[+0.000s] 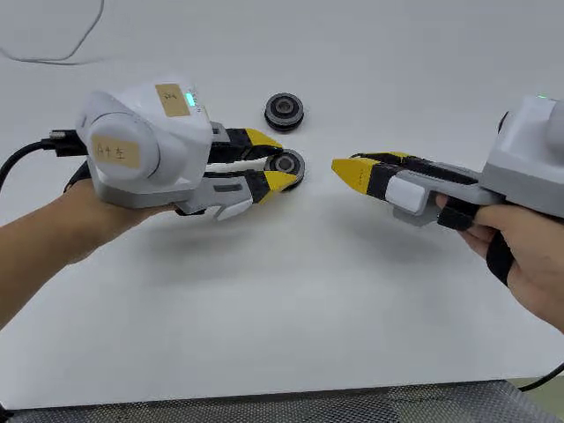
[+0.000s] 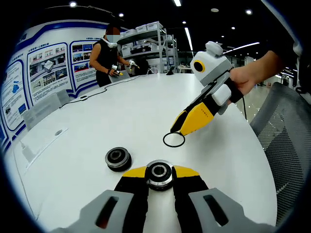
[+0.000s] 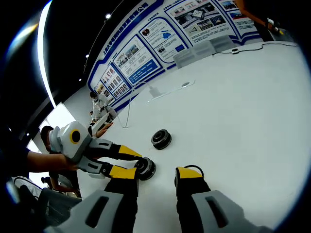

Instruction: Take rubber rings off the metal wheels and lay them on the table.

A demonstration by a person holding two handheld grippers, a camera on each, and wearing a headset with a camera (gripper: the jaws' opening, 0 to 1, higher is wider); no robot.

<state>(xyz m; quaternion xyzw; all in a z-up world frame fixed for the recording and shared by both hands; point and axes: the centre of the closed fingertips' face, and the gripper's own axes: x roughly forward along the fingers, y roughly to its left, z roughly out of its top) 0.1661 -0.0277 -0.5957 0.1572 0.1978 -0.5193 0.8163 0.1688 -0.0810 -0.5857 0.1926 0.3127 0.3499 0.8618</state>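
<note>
One round metal wheel (image 1: 289, 164) sits on the flat table (image 1: 264, 308) between the jaws of the left gripper (image 1: 280, 161); a second metal wheel (image 1: 284, 110) lies just behind.

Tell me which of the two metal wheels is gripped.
The nearer wheel, clamped between the left gripper's jaws; the other wheel lies free beyond it.

Your left gripper (image 1: 282, 161) carries two tan stickers. The top sticker (image 1: 173, 99) and the side sticker (image 1: 115, 152), both in the upper left of the head view, bear handwriting too faint to read. The wall posters (image 2: 46, 65) (image 3: 146, 46), at the left of the left gripper view and along the top of the right gripper view, show print too small to read.
</note>
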